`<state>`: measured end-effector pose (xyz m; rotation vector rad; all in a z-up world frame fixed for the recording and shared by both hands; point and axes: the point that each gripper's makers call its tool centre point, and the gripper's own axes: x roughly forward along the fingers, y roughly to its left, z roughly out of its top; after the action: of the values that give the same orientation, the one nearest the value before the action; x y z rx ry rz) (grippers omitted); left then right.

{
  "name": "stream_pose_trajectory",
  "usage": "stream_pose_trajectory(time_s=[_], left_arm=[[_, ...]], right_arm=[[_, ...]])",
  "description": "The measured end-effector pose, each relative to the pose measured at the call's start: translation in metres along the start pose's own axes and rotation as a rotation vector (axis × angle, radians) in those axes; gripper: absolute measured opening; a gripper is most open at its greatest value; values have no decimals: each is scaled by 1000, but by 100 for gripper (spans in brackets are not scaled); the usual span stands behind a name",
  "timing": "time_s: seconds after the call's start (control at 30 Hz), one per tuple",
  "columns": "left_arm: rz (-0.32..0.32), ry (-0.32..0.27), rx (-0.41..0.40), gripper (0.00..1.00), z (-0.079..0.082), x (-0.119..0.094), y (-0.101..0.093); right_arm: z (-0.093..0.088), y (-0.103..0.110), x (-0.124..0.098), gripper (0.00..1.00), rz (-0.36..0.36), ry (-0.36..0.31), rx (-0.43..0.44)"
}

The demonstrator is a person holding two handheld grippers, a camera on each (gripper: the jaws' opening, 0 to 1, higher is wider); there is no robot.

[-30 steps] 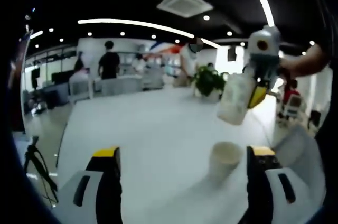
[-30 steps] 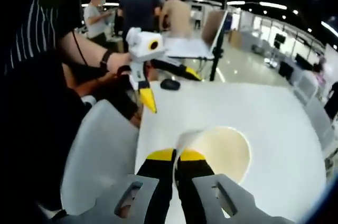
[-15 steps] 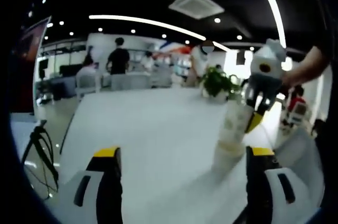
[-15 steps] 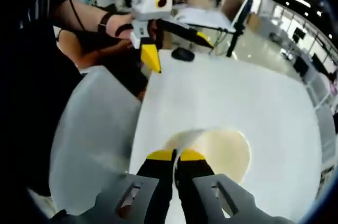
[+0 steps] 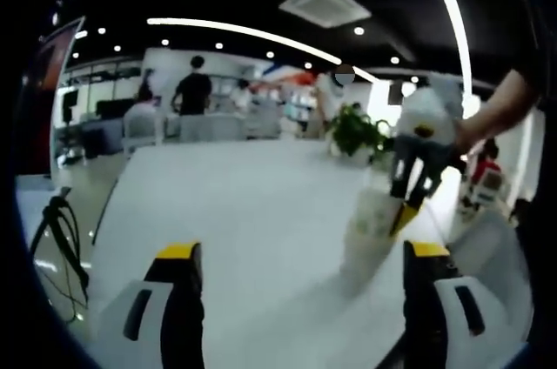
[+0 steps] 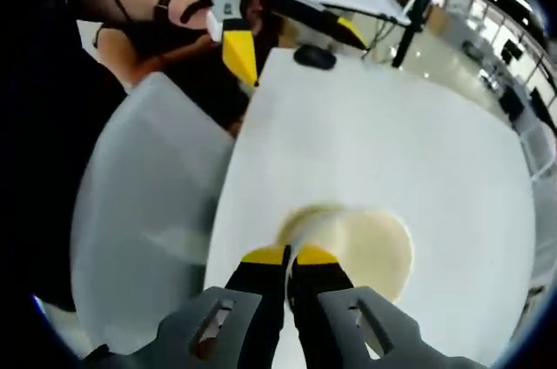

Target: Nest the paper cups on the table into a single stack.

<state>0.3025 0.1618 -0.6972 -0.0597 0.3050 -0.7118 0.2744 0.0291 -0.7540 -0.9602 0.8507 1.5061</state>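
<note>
Now, your right claw (image 6: 291,256) is clenched on the rim of a paper cup (image 6: 352,243), one yellow tip inside the wall and one outside, and you look straight down into its cream interior. In the left gripper view that same right claw (image 5: 407,204) comes down from above with the cup (image 5: 376,212) seated in a second cup (image 5: 364,251) that stands on the white counter (image 5: 244,212), toward its right-hand edge as that view has it. The blur keeps me from saying how deep the upper cup sits, or whether further cups are already in the pile.

Your left claw (image 5: 296,256) is released, its two yellow-tipped jaws spread wide and low over the counter with nothing between them; the cups stand just ahead of its right jaw. In the right gripper view the left claw (image 6: 239,51) hangs beyond the far edge of the counter (image 6: 392,143), near a dark mouse (image 6: 315,57).

By my reading the nesting is at its last stage: the held cup looks to be in place, and what is left is to let go of its rim. I see no loose cup elsewhere on the counter, so the stack may be nearly whole.
</note>
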Motion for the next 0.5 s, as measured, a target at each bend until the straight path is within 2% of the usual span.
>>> stream_pose_trajectory(time_s=[0.17, 0.23, 0.5], left_arm=[[-4, 3, 6, 92, -2, 0, -3], [-5, 0, -3, 93, -2, -1, -3], [3, -12, -21, 93, -2, -6, -2]], right_arm=[[2, 5, 4, 0, 32, 23, -3], [3, 6, 5, 0, 35, 26, -37], [2, 9, 5, 7, 57, 8, 9]])
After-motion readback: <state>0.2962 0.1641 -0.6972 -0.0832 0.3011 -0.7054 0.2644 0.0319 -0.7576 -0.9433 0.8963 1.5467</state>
